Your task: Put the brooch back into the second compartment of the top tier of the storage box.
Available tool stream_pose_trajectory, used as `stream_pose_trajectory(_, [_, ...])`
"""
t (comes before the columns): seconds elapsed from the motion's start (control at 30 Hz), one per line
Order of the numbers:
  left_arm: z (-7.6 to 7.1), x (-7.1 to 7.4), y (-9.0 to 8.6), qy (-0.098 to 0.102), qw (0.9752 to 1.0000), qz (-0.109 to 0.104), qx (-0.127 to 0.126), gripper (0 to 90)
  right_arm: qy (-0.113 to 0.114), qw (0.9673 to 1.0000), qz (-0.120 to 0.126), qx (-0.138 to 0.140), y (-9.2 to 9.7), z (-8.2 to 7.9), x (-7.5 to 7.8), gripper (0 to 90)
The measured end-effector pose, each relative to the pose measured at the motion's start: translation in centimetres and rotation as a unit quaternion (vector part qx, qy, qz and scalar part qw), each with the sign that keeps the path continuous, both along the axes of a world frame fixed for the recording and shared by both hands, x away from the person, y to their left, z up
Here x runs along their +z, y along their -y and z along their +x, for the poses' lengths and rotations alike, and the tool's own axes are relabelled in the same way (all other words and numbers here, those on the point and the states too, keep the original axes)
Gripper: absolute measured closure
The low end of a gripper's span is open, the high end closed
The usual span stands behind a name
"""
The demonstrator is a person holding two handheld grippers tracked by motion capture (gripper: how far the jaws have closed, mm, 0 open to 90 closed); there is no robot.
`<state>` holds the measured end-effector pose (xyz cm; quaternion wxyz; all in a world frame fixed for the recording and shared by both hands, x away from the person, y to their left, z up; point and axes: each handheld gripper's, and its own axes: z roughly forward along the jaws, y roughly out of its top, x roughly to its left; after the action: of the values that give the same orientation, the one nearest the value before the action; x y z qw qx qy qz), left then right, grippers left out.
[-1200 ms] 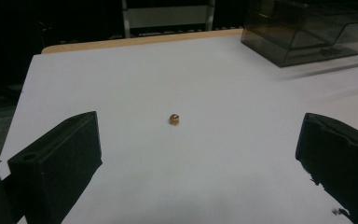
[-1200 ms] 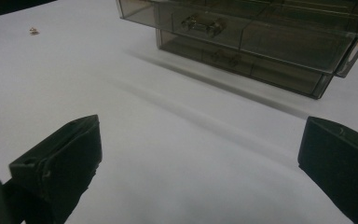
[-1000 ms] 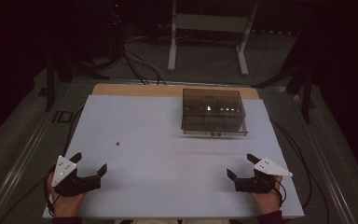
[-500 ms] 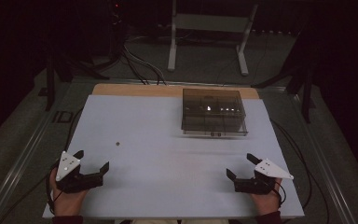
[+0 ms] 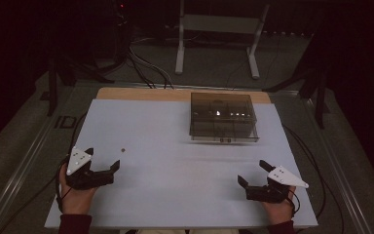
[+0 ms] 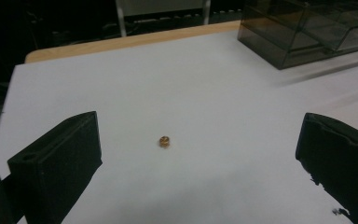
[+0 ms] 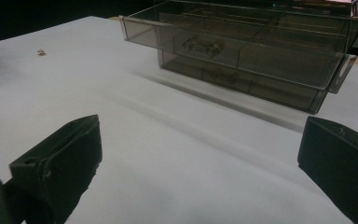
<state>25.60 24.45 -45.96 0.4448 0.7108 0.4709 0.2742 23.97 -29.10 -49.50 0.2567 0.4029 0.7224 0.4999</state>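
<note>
- Nothing appears done yet: the small brass-coloured nut (image 6: 164, 141) lies loose on the white table (image 5: 175, 195), untouched, well apart from the smoky plastic organizer box (image 5: 223, 117) at the table's far edge.
- What is left, I judge, is everything: reaching the nut, closing on it and carrying it, probably toward the box.
- The left gripper (image 5: 103, 166) rests near the nut with its jaws spread wide and empty; in the left gripper view the nut sits just ahead, between the two jaws.
- The right gripper (image 5: 252, 175) rests on the near side of the box, well short of it, jaws likewise wide and holding nothing.
- The nut looks tiny, rounded and golden with a dull shine, too small to read any thread.
- The box is translucent grey, divided into compartments; its lid seems closed.
</note>
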Motion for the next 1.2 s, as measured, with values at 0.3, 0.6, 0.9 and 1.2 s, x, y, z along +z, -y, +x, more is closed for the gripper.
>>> stream_pose_trajectory(0.3, [1.8,0.4,0.9,0.001,0.9999,0.013,0.000,1.2,-0.001,1.0000,0.002,-0.004,0.2,0.0,0.0,0.0])
stream_pose_trajectory(0.6, [4.1,0.4,1.4,-0.018,0.9995,0.027,0.002,1.2,-0.001,1.0000,-0.001,-0.006,0.1,0.1,-0.1,0.0])
stream_pose_trajectory(0.9, [6.0,0.3,1.7,-0.039,0.9984,0.039,0.005,1.2,-0.003,1.0000,0.001,-0.008,0.3,0.1,-0.1,0.0])
stream_pose_trajectory(1.2, [7.7,0.1,2.1,-0.071,0.9954,0.063,0.007,1.3,-0.003,1.0000,0.001,-0.006,0.2,0.1,-0.1,0.0])
